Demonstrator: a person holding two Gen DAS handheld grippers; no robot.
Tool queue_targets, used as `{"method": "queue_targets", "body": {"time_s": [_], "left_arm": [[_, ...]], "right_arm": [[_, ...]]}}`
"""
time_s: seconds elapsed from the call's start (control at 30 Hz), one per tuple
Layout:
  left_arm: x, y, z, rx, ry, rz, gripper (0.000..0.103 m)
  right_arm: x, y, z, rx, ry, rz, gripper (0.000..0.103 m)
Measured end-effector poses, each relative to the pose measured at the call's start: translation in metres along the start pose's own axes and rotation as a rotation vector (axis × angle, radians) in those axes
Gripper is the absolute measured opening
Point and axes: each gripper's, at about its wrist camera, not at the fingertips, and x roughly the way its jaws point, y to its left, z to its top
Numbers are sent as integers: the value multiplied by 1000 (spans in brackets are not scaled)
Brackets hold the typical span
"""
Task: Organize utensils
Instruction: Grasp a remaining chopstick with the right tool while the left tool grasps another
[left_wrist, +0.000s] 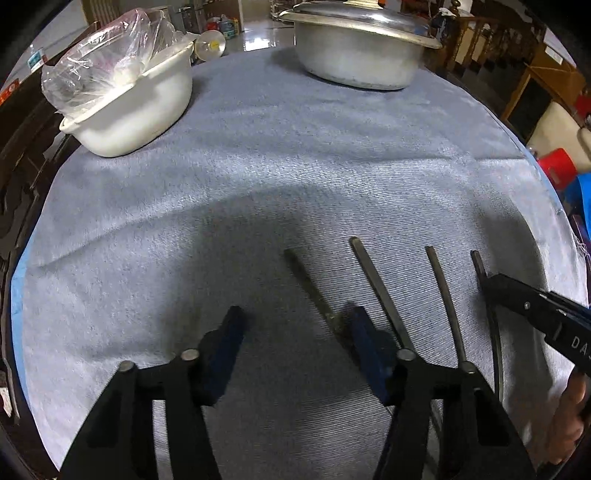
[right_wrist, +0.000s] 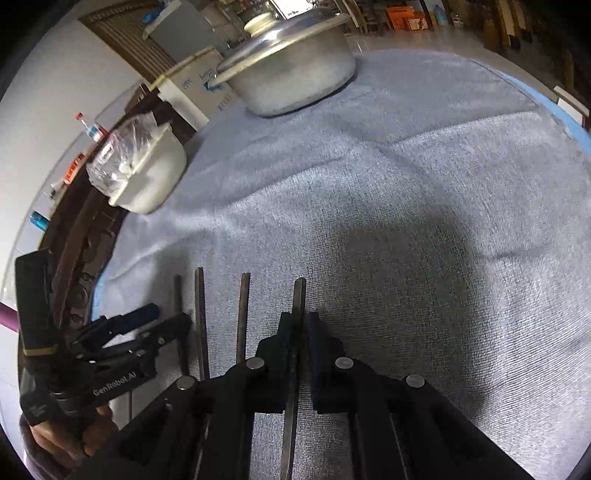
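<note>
Several dark metal utensil handles lie side by side on the grey-blue cloth (left_wrist: 295, 166). In the left wrist view my left gripper (left_wrist: 295, 332) is open and empty, its right finger (left_wrist: 369, 347) resting over the leftmost handle (left_wrist: 310, 284); two more handles (left_wrist: 380, 291) (left_wrist: 445, 302) lie to its right. My right gripper (right_wrist: 298, 332) is shut on the rightmost handle (right_wrist: 297, 295), which runs between its pads. That gripper also shows at the right edge of the left wrist view (left_wrist: 491, 284). The utensil heads are hidden below the grippers.
A lidded aluminium pot (left_wrist: 362, 48) stands at the far side of the table. A white bowl (left_wrist: 136, 107) with a clear plastic bag in it stands far left. The table edge curves close on the right (left_wrist: 546, 184).
</note>
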Motion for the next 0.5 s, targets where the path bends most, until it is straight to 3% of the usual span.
{"method": "queue_targets", "body": {"time_s": [0.27,0.37,0.5], "left_arm": [[12,13,34,-34,56,-25,57],[15,13,43,-49,45,-5,48],[15,8,47,-29,5,1,16]], "right_arm": [[13,28,23,-60,111,-168,12],[17,35,26,-82,112,-219,9],[19,42,23,-129,92,-253,9]]}}
